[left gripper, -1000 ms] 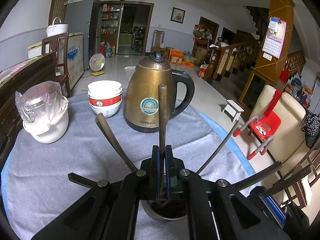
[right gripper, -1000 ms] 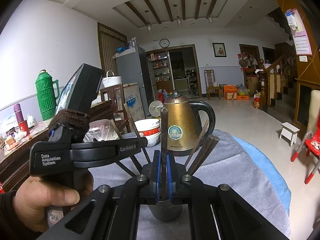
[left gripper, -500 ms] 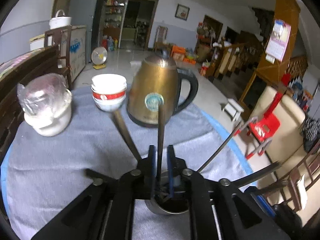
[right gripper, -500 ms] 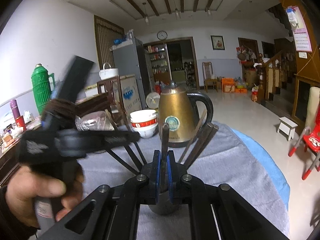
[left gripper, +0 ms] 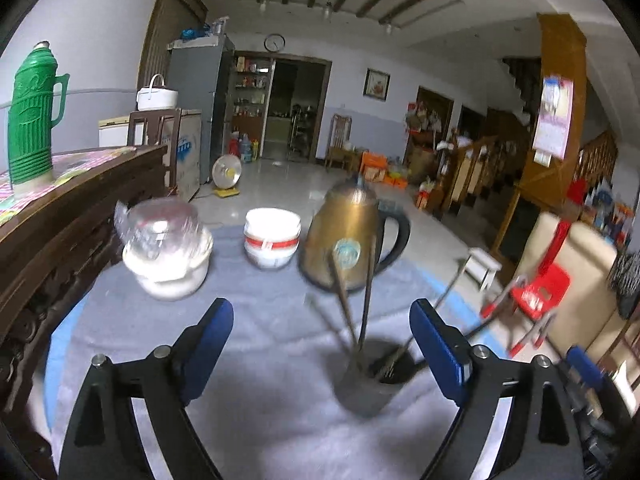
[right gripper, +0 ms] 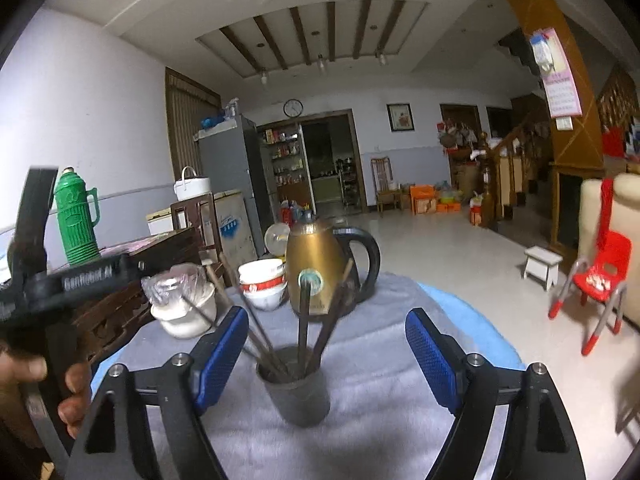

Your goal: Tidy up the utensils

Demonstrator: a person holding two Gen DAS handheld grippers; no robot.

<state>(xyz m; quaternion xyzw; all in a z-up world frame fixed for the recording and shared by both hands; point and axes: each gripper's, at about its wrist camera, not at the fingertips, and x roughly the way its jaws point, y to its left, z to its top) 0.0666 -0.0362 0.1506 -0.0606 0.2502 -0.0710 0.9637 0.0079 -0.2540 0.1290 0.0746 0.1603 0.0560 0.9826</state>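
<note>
Utensils in the cup, both tools let go

Our left tool (left gripper: 322, 338) and right tool (right gripper: 326, 346) have just opened wide, holding nothing; the utensils (right gripper: 304, 320) stand in the cup (right gripper: 298, 394) on the worktop (right gripper: 400, 420), kettle (right gripper: 316, 264) behind. Little seems left.

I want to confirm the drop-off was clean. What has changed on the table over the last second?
Both grippers let go: the left gripper and right gripper each pinched a dark utensil handle before; their jaws have just been opening and stand wide, nothing between the pads. Both have drawn back from the metal cup, where the utensils now stand free. Kettle, bowls and cloth are unchanged.
</note>
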